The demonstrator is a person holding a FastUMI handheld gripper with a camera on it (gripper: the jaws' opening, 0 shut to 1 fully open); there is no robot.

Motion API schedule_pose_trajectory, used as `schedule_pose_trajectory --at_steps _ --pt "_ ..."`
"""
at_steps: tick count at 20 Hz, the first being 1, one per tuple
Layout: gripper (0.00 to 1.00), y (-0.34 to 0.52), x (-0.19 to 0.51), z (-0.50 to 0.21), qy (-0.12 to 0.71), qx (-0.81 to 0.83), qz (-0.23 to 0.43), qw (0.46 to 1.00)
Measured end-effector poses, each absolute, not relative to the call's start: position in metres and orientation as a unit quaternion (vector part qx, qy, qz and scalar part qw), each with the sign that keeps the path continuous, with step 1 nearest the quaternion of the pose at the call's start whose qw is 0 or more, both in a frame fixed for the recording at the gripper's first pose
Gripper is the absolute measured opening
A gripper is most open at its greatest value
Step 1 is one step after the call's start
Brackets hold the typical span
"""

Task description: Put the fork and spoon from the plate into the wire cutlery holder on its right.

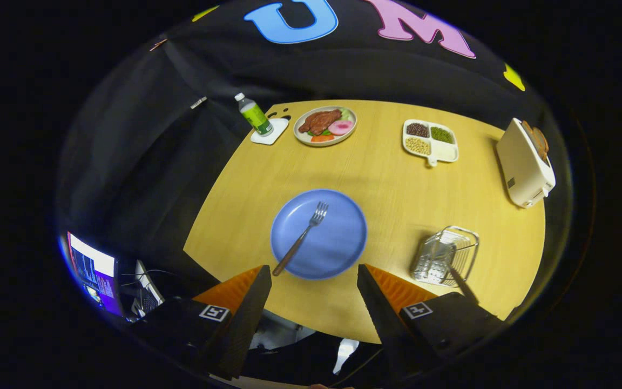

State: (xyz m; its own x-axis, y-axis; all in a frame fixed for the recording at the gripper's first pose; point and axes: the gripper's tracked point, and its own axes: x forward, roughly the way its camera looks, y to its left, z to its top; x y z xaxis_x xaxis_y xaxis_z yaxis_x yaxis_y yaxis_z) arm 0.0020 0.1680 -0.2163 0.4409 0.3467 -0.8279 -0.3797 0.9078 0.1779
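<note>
The desk (397, 194) is carrying a blue plate (338, 243) just ahead of the gripper (313, 275), whose fingers are standing wide apart and grasping nothing. The wire cutlery holder (446, 256) is sitting to the plate's right, with a dark handle, probably the spoon (459, 281), already leaning in it, though the wires are blurring it. The fork (301, 237) is lying alone on the plate, so its pickup seems the step in hand: lowering the fingers astride its handle and closing.
</note>
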Motion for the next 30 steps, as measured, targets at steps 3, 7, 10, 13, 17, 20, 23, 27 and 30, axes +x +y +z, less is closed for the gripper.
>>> schedule_pose_trajectory --at_steps 3,7,10,13,17,20,23,27,30 --pt "1.0 0.193 0.008 -0.249 0.494 -0.019 0.207 0.844" --pt "0.99 0.211 0.023 -0.293 0.519 -0.006 0.174 0.837" --pt "0.99 0.215 0.031 -0.322 0.542 0.011 0.144 0.828" --pt "0.98 0.222 0.03 -0.344 0.567 0.032 0.125 0.814" --pt "0.88 0.23 0.025 -0.365 0.587 0.038 0.113 0.801" --pt "0.75 0.234 0.025 -0.372 0.594 0.036 0.109 0.796" --pt "0.56 0.233 0.026 -0.379 0.597 0.035 0.097 0.796" --pt "0.32 0.234 0.02 -0.388 0.616 0.049 0.089 0.781" --pt "0.22 0.226 0.018 -0.389 0.618 0.046 0.096 0.779"
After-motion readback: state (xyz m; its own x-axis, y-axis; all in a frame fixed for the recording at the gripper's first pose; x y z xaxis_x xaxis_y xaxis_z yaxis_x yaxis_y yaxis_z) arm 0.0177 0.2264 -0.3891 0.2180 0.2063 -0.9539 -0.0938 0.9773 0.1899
